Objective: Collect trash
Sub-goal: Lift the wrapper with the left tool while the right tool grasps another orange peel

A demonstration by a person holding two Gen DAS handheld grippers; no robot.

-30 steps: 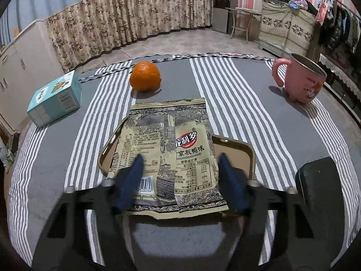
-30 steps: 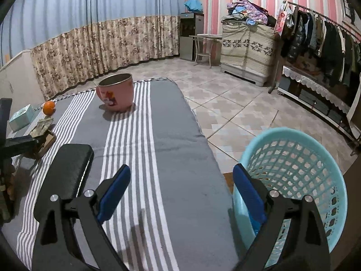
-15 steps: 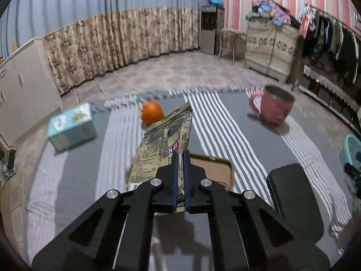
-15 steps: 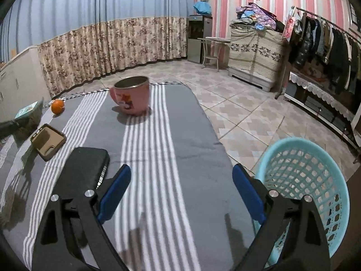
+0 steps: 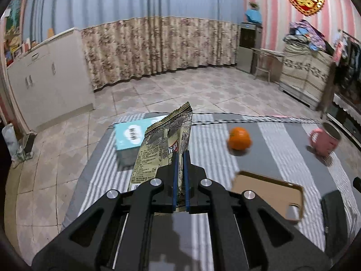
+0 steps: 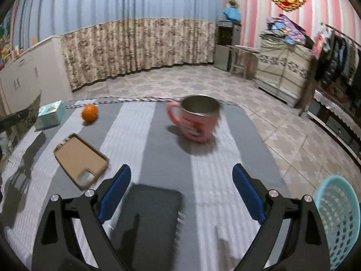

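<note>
**Now clamped: snack wrapper held above the striped cloth**

Now the left gripper (image 5: 180, 158) has its two blue pads pressed together on the lower right part of a snack wrapper (image 5: 162, 149), with only the thin foil between them. The empty packet stands up off the table, its long axis running forward along the fingers and rising away from them. Its serrated top edge points up and ahead, toward the curtain, while the bottom edge with the barcode hangs down to the left of the pads. The printed face is turned to the left and toward the camera.

Just behind the wrapper, ahead and left of the left gripper, lies a teal box (image 5: 130, 135). An orange (image 5: 239, 138) sits ahead and to the right, and a pink mug (image 5: 325, 140) stands farther right, blurred. Close to the right of the fingers lies a brown phone case (image 5: 268, 194), hollow side up, on the grey-and-white striped cloth (image 5: 212, 140).

The right gripper (image 6: 181, 192) stands wide apart and holds nothing. Between and below its fingers lies a black pad (image 6: 149, 216). The mug is straight ahead of it, the phone case ahead and left, the orange and the box beyond that. A light blue basket (image 6: 338, 216) sits low on the floor to its right, off the table's edge.
</note>
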